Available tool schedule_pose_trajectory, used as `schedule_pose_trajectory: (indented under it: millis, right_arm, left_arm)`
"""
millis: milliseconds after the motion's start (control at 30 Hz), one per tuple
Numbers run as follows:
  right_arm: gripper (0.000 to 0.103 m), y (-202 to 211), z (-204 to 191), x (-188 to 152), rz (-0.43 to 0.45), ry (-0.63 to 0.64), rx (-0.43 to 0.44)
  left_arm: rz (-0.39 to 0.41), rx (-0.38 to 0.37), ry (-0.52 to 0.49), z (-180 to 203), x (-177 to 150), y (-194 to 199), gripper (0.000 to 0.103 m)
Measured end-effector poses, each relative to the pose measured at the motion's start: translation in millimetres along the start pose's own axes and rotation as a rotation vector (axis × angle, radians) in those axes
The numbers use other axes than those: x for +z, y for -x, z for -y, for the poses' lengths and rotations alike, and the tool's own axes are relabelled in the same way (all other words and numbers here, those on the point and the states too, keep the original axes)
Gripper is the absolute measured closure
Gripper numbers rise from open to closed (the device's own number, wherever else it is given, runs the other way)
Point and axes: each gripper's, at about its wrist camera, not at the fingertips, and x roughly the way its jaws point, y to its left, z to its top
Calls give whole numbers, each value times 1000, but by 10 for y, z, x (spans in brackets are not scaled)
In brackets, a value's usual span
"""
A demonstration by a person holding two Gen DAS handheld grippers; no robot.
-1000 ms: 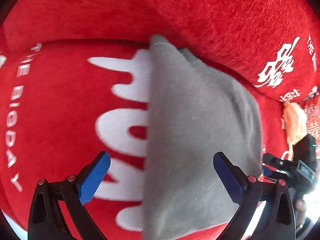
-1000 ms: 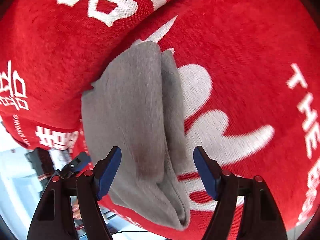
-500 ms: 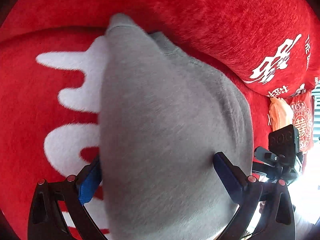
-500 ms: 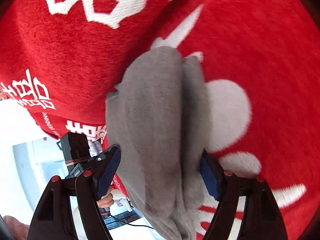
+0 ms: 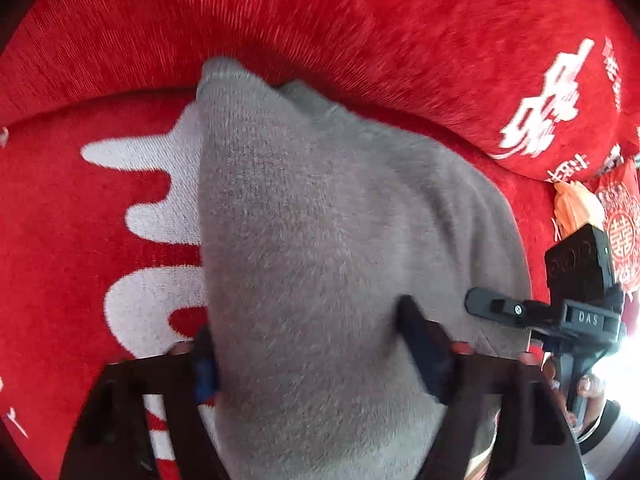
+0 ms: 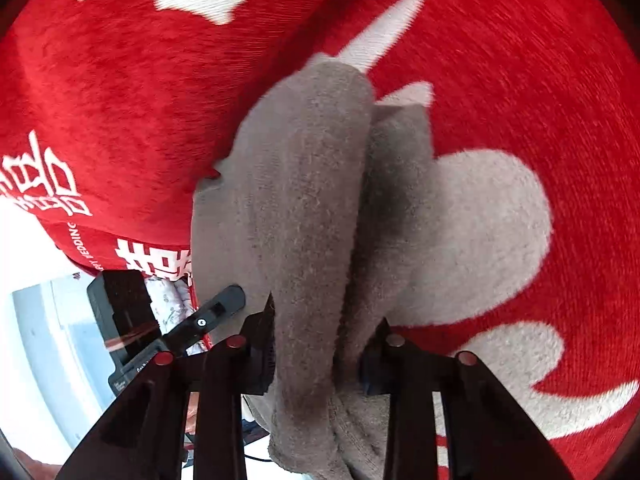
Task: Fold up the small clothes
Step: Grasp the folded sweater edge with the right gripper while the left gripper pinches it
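Spreading across everything in both views is a red sofa cover with bold white lettering; its seat carries the work, and a padded back rises along the far edge. On the seat lies a grey knitted garment, already doubled lengthwise, its narrow far end tucked against the crease where seat meets back, its near end hanging toward the front edge.

A second ago both tools stood wide above the cloth, with the grey knit lying loose between their fingers. Now both have come down onto the near end. The left gripper is closing, its fingers pressing into the two sides of a broad bunch of knit. The right gripper is closing too, much narrower, its fingers pinching the thick folded edge. In the left view the right tool shows at the right edge of the seat, with fingertips of a hand on its handle.

My reading: both near corners are being taken, so the likely next fold carries this end toward the back. Fuzzy knit may slip if lifted early.
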Motion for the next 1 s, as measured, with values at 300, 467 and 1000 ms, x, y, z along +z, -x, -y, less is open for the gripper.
schedule_pose_trajectory:
  millis: [300, 467, 1000]
  right_arm:
    - [73, 142, -347, -300, -6, -11, 152]
    - [73, 150, -552, -571, -21, -4, 176]
    - [70, -741, -775, -1296, -159, 70, -33]
  left_arm:
    - [41, -86, 7, -47, -136, 487, 52]
    - [45, -97, 9, -132, -344, 822, 52]
    - [-29, 61, 125, -1161, -1276, 953, 52]
